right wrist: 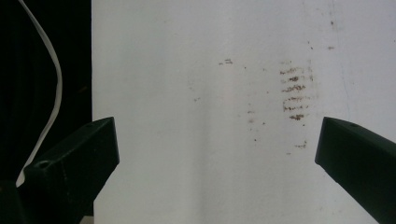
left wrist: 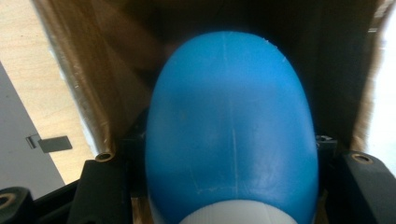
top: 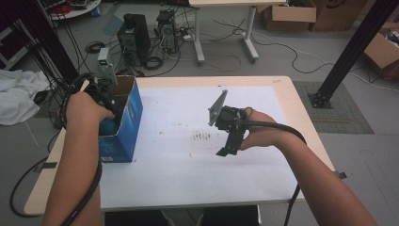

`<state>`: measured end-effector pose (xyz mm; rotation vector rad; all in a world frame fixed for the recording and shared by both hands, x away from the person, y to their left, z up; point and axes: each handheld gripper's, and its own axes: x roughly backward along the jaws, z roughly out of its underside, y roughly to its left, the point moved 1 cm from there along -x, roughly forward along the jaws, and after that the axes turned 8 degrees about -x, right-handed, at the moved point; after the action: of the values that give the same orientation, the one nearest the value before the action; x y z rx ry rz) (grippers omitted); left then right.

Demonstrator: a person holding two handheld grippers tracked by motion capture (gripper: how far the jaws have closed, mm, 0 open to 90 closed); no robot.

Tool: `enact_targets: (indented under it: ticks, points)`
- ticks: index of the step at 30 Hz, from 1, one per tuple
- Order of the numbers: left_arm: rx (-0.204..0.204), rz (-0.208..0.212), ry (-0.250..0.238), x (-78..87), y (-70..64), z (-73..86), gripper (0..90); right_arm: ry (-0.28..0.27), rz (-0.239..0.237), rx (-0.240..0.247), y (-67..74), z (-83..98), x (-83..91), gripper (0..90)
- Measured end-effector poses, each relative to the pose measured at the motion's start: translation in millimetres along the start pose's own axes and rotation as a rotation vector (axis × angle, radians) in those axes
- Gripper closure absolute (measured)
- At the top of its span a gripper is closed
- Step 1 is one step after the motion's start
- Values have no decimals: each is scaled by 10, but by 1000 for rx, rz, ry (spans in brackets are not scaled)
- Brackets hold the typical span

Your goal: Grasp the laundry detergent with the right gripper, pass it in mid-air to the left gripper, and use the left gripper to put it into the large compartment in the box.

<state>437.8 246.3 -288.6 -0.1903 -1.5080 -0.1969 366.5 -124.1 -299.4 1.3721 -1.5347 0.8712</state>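
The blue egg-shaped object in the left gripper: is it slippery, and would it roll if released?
The blue egg-shaped object looks smooth and glossy, so probably slippery in the left gripper. Its rounded form would likely roll, though the cardboard box walls should contain it.

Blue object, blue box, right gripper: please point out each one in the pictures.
blue object (left wrist: 229, 126), left gripper view, its rounded front.
blue box (top: 126, 129), high view, its right side wall.
right gripper (top: 227, 151), high view, between its jaw tips.
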Motion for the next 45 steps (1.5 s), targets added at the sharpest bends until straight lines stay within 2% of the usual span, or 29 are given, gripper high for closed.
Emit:
enact_targets:
  ticks: [7,12,18,28,34,45]
  points:
    - [-2,14,9,-110,8,-12,391,-3,4,-5,-1,26,10,0]
    - [-7,16,6,-118,13,-16,391,-26,-21,-12,0,38,15,0]
    - [-3,4,-4,-128,-30,-42,388,-22,-14,-16,9,46,16,0]
    - [-6,15,-18,-123,0,-22,384,-20,-12,-20,6,58,25,0]
    - [-3,-11,-37,-103,7,-8,369,-17,-17,-14,24,38,6,0]
    - [24,22,-31,-68,10,24,309,-18,-20,-10,30,20,2,0]
